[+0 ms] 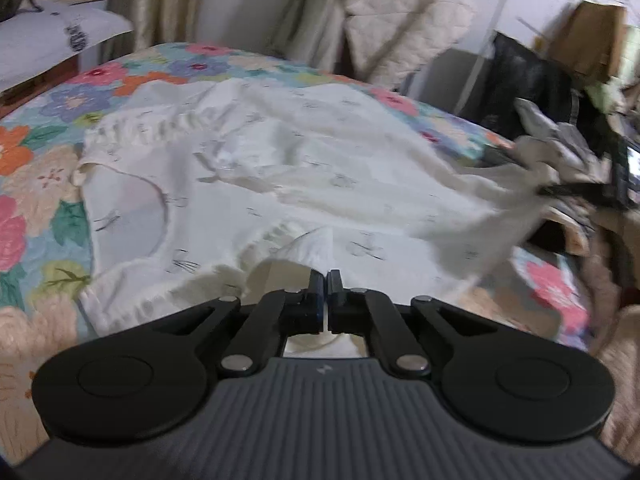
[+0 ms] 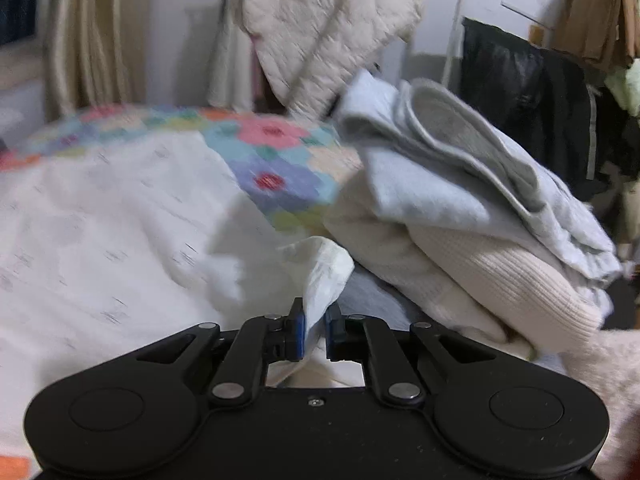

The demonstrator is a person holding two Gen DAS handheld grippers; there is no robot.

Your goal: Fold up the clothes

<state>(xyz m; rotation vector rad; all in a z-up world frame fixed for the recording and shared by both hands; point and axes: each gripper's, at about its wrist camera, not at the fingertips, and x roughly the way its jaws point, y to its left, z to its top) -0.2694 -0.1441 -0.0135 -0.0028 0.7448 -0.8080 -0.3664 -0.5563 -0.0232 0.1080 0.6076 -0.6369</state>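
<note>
Black linkages frame both views as two handheld grippers work a white printed garment [image 1: 248, 168] across a floral bedspread [image 1: 48, 160]. Nearest the lens, the left gripper [image 1: 325, 280] has its jaws drawn almost together, with white fabric directly under and ahead of them; whether cloth is actually pinched there cannot be told. The right gripper [image 2: 316, 312] has closed to a narrow gap on a bunched edge of the same garment, which rises in a twisted fold from between its blue pads. The fabric looks thin, light and limp, likely to sag and crease rather than hold shape, so hems and corners seem the surest grips. Beyond, a stack of folded clothes [image 2: 460, 216] sits at the bed's right side, with a quilted cream jacket [image 2: 320, 20] hanging behind.
</note>
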